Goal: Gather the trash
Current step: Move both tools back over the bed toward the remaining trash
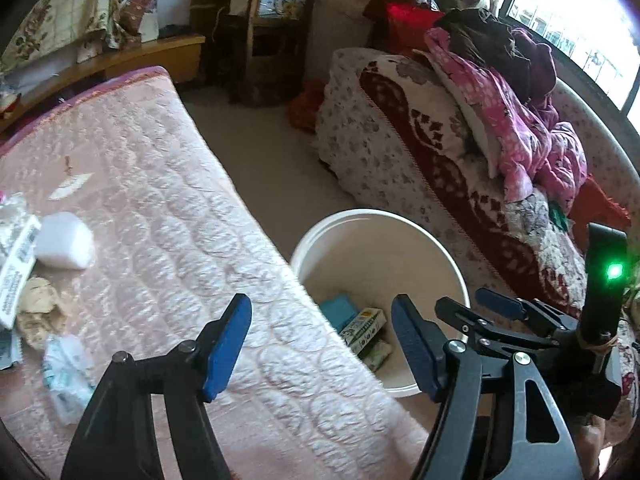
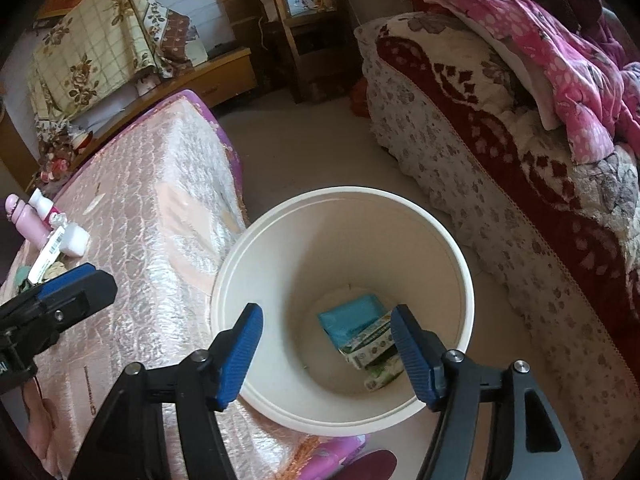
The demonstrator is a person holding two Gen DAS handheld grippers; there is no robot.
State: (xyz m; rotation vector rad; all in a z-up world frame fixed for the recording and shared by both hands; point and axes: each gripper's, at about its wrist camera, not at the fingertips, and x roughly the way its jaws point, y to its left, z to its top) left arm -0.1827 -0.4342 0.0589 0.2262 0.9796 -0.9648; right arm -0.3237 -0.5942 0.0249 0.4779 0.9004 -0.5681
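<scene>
We hold both tools released and empty: the right gripper (image 2: 326,354) hangs over the white bucket (image 2: 224,280), and the left gripper (image 1: 320,346) hovers above the mattress (image 1: 168,184) edge. A teal packet (image 2: 350,316) and small cartons (image 2: 370,346) already lie in the bucket. We judge the job partly done, since a white block (image 1: 64,246), crumpled paper (image 1: 38,316) and a plastic wrapper (image 1: 66,376) remain on the mattress.

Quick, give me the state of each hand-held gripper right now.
Left hand-held gripper: open, holding nothing.
Right hand-held gripper: open, empty, above the white bin.
</scene>
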